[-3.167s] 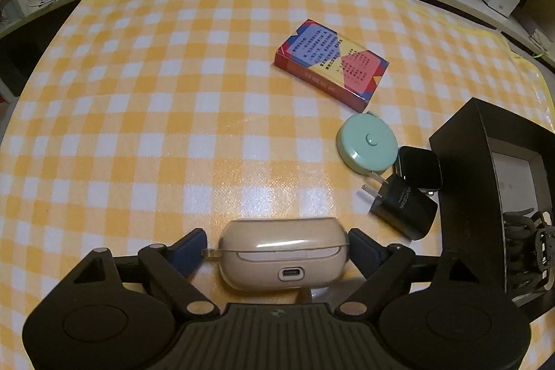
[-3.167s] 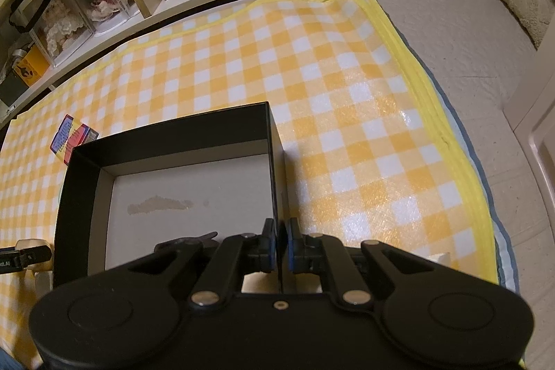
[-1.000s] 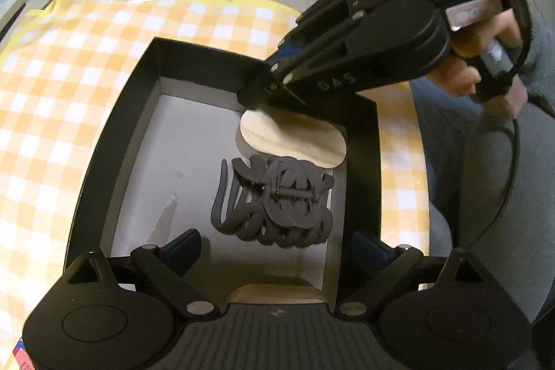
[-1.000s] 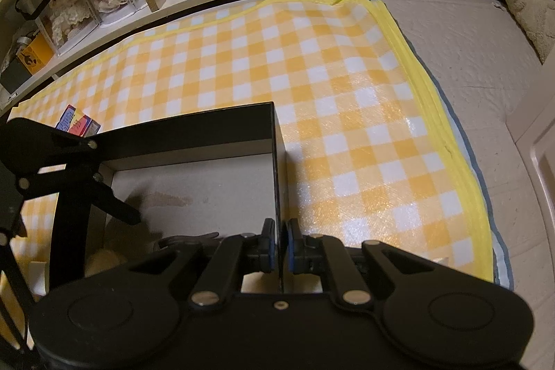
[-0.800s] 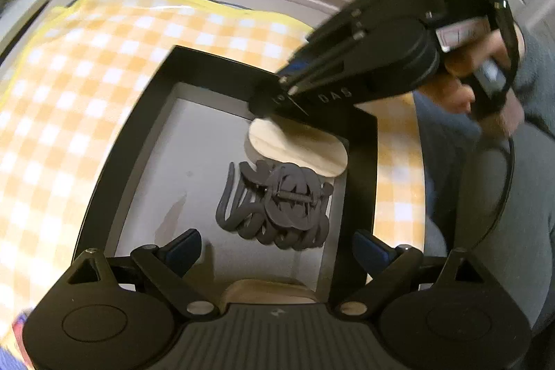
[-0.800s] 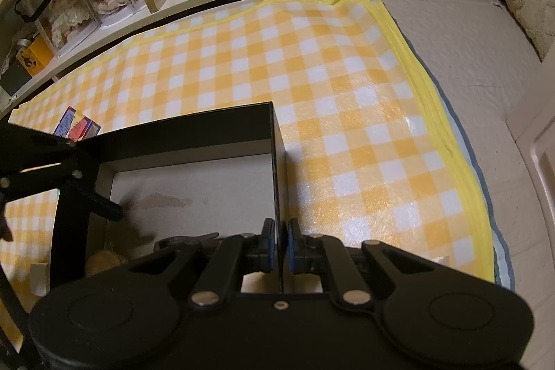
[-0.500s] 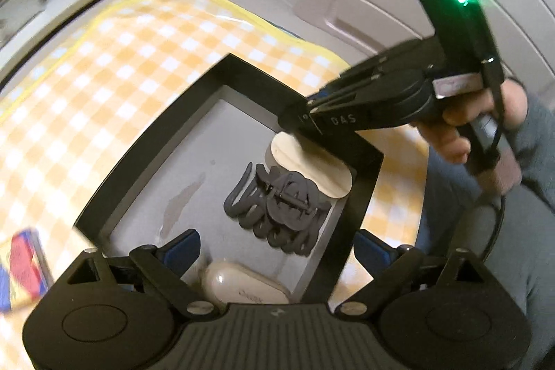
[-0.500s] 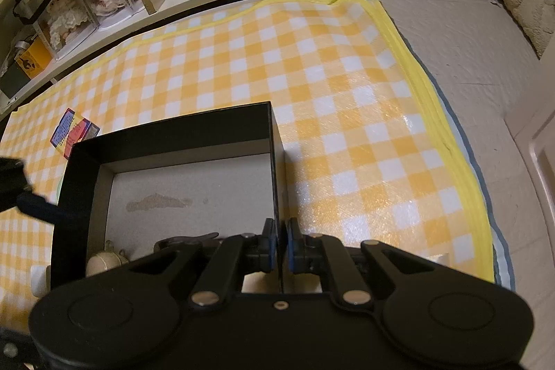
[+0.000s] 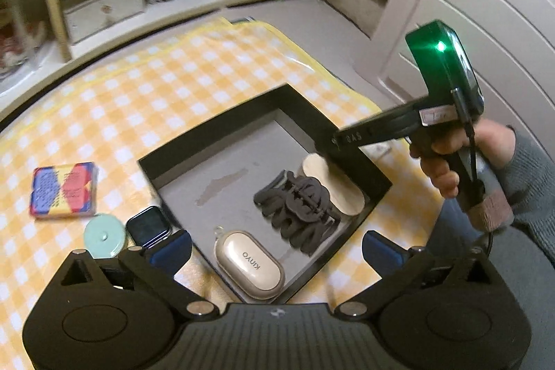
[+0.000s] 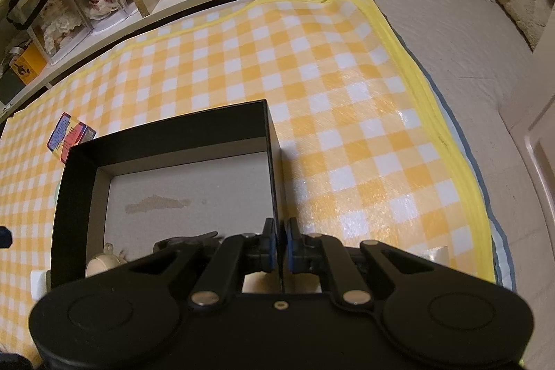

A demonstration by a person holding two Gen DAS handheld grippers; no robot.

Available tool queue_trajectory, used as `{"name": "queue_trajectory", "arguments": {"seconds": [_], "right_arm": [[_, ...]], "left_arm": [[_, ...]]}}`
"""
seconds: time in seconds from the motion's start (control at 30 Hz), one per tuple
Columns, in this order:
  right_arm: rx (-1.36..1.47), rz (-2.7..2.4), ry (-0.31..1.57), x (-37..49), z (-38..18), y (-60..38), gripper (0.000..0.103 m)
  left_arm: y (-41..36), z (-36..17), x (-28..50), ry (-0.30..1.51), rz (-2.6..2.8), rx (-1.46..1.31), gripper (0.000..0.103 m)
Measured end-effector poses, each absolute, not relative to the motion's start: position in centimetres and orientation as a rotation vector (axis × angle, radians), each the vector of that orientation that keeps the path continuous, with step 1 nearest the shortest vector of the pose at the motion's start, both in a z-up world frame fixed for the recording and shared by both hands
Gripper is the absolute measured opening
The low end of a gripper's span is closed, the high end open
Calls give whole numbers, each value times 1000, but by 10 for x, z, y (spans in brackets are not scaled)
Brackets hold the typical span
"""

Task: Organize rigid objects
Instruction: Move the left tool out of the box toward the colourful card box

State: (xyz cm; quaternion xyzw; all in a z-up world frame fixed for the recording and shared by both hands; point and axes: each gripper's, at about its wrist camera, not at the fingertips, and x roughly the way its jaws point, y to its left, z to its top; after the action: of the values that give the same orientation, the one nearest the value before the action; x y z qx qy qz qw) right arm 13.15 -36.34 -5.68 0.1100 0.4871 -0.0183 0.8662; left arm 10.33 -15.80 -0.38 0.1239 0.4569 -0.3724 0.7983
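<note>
Low shelves of bins and drawers ring a floor spread with a yellow-and-white checked mat [image 10: 347, 65], and our black box [image 9: 222, 130] sits on it. What has just changed: three seconds ago our left gripper [image 9: 275, 247] was clamped on the beige earbud case [image 9: 251, 264] out on the mat; now that case lies inside the box, at the 6 o'clock corner of the left wrist view, logo up, beside the dark hair claw [image 9: 300, 207] and a beige oval piece [image 9: 341, 189] at 3 o'clock from it. The left jaws stand wide apart and empty, lifted back from the box compared with a second ago.

Our right gripper [image 10: 280, 243] has not moved: its jaws remain pinched together on the box's right wall, steadying it.

So one more item is stowed, we judge. Still out on the mat, at 9 o'clock from the box, are the colourful card pack [image 9: 62, 189], the mint round tape measure [image 9: 105, 236] and the smartwatch [image 9: 148, 226], the last two just beside the box wall. The nearest of these looks like our next pickup.
</note>
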Motion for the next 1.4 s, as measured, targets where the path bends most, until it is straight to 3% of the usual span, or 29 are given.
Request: {"name": "queue_trajectory", "arguments": {"seconds": [0.77, 1.4], "right_arm": [[187, -83, 1031, 132, -55, -354, 6], [160, -85, 1039, 132, -57, -351, 6]], "left_arm": [[-98, -19, 113, 895, -508, 121, 103], [-68, -41, 213, 777, -292, 176, 103]]}}
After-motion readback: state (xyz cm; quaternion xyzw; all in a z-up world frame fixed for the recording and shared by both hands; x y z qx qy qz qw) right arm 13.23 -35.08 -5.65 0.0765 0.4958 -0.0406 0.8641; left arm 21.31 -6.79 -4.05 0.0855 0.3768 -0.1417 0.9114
